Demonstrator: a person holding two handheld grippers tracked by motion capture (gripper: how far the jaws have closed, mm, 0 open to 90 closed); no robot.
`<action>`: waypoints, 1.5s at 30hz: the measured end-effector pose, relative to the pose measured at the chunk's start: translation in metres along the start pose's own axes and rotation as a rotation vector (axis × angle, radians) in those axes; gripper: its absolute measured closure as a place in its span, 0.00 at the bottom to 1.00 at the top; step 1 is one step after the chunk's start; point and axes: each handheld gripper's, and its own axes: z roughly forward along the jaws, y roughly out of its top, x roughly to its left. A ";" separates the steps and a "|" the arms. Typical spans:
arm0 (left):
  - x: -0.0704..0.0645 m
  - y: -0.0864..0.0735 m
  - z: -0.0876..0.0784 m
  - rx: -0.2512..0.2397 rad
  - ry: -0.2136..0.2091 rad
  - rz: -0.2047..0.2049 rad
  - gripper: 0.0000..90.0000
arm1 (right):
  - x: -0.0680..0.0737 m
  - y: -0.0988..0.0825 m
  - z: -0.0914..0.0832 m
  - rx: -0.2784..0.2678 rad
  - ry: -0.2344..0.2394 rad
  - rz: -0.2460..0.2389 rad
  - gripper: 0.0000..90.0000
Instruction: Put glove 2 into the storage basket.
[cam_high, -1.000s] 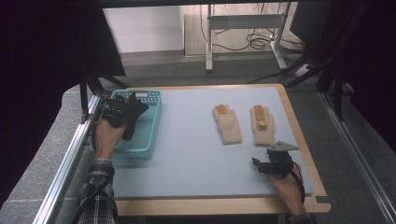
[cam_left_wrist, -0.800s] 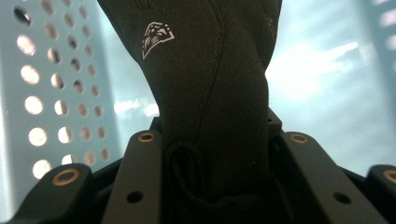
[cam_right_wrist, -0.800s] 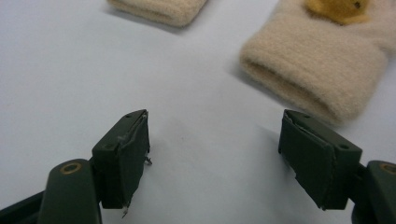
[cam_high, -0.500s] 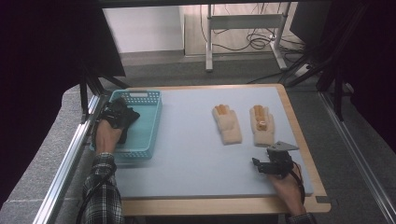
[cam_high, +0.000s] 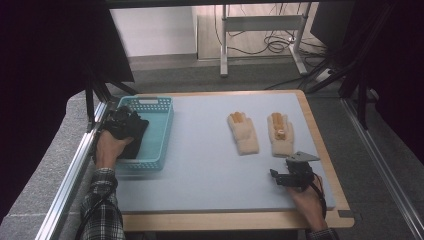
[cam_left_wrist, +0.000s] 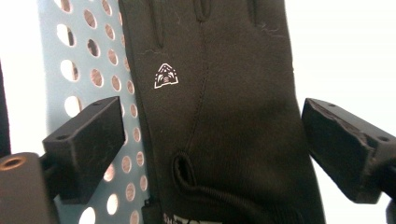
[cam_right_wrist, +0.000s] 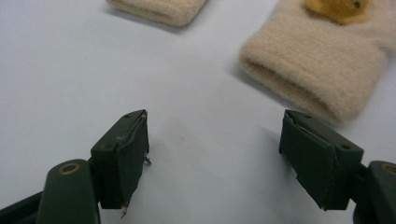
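A black glove (cam_left_wrist: 224, 116) with a small white logo lies in the blue perforated basket (cam_high: 156, 109) at the table's left. My left gripper (cam_high: 123, 125) is down in the basket over it. Its jaws have just been opening and now stand wide on either side of the glove (cam_high: 135, 144), neither pad (cam_left_wrist: 88, 144) pressing it. Two cream knitted gloves (cam_high: 243, 134) (cam_high: 280, 135) with orange patches lie flat at mid-right. My right gripper (cam_high: 276, 177) rests open on the table just in front of them, the nearer cuff (cam_right_wrist: 308, 77) a short way beyond its empty jaws.
The blue-grey mat (cam_high: 210, 160) has a wooden border (cam_high: 320, 150). Metal frame rails run along both sides of the table. The basket's perforated floor (cam_left_wrist: 93, 70) shows beside the glove.
My left hand has shifted a little toward the near-left and sunk lower into the basket with the black glove. The right hand has stayed put.
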 end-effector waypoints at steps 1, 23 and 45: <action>0.001 -0.001 -0.003 -0.015 -0.018 -0.005 0.08 | 0.000 0.000 0.000 0.000 0.000 0.000 0.26; -0.037 -0.011 -0.053 -0.283 -0.284 0.097 0.01 | 0.000 0.000 0.000 0.002 -0.005 0.003 0.25; -0.120 -0.013 -0.077 -0.408 -0.386 0.321 0.02 | 0.000 0.000 0.000 0.003 -0.005 0.004 0.24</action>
